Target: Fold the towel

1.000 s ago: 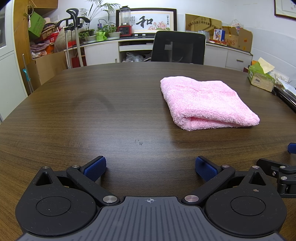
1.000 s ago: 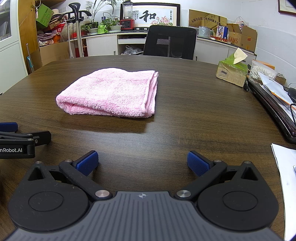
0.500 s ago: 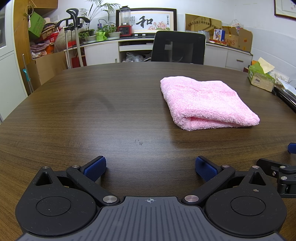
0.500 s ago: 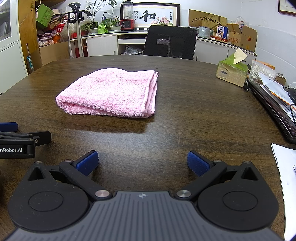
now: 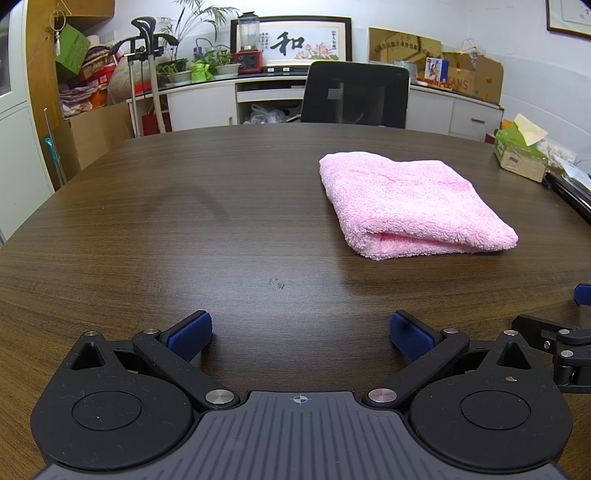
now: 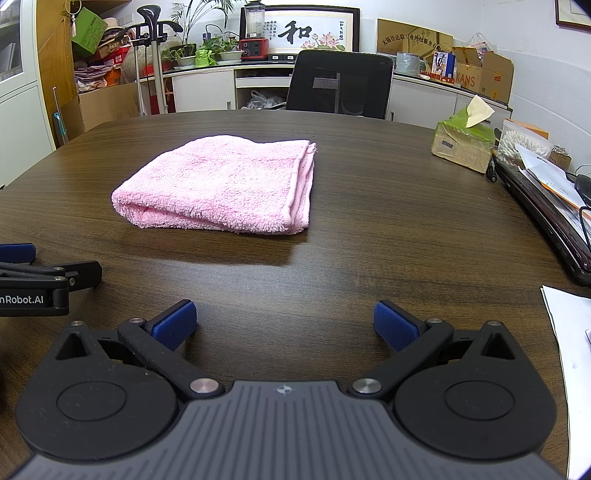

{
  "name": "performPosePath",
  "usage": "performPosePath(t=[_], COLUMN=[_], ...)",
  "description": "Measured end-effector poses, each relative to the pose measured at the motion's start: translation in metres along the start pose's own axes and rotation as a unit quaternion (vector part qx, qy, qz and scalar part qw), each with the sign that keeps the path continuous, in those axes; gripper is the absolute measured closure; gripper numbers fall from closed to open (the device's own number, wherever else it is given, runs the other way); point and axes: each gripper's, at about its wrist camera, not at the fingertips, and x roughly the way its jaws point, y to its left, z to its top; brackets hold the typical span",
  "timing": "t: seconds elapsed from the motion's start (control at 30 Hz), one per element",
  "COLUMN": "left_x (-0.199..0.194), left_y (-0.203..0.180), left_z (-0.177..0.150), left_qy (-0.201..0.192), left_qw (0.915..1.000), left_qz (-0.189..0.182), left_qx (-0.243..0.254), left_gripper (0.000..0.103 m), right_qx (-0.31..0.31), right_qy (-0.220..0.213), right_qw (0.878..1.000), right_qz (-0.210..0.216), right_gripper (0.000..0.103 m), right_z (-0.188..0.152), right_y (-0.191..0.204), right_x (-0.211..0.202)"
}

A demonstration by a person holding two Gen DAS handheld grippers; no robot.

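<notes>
pink towel (image 6: 221,182), folded into a thick rectangle, lies flat on the dark wood tabletop (image 6: 369,236), well ahead of both tools and touched by neither; layered hemmed edges face right in the right wrist view, the rounded fold faces the left wrist camera. left tool (image 5: 300,334): released, blue pads wide apart, nothing between them, low over bare tabletop. right tool (image 6: 284,323): released likewise, nothing held. containers: green tissue box (image 6: 463,147) at the tabletop's right edge, one tissue standing out of its top; clear tub (image 6: 522,144) behind it, packed with what look like cotton swabs; open cardboard box (image 6: 480,75) on the rear counter, contents not visible. cut off or unclear: dark flat case (image 6: 546,218) at far right runs out of frame under loose papers; white sheet (image 6: 570,350) only partly in view. writing: "nRobot.AI" on the left tool's side, first letters cropped; "KANS" on the cardboard box; framed calligraphy (image 6: 299,31) with one large character; smaller print illegible.
</notes>
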Motion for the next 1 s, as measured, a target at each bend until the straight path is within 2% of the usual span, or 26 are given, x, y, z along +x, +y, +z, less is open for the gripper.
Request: performPosePath(t=[0.23,0.5,0.87,1.0], left_x=[0.000,0.010,0.011,0.013], left_y=[0.004,0.010,0.028,0.049], left_z=[0.000,0.005,0.010,0.012], left_qy=[0.000,0.000,0.000,0.000], left_qw=[1.0000,0.9999,0.9993,0.9981], left_qz=[-0.006,0.013,0.030,0.046], left_qx=[0.004,-0.011,-0.023,-0.040], left_gripper=[0.000,0.000,0.000,0.000], right_qx=[-0.003,-0.006,0.026,0.049], right_qy=[0.000,-0.002,-0.005,-0.011], right_qw=[1.000,1.000,0.999,0.998], right_qz=[0.004,0.004,-0.024,-0.040], right_gripper=[0.000,0.000,0.000,0.000], right_z=[0.000,0.000,0.005,0.007], right_y=[-0.001,-0.005,-0.021,-0.037], right_x=[0.001,0.000,0.002,0.000])
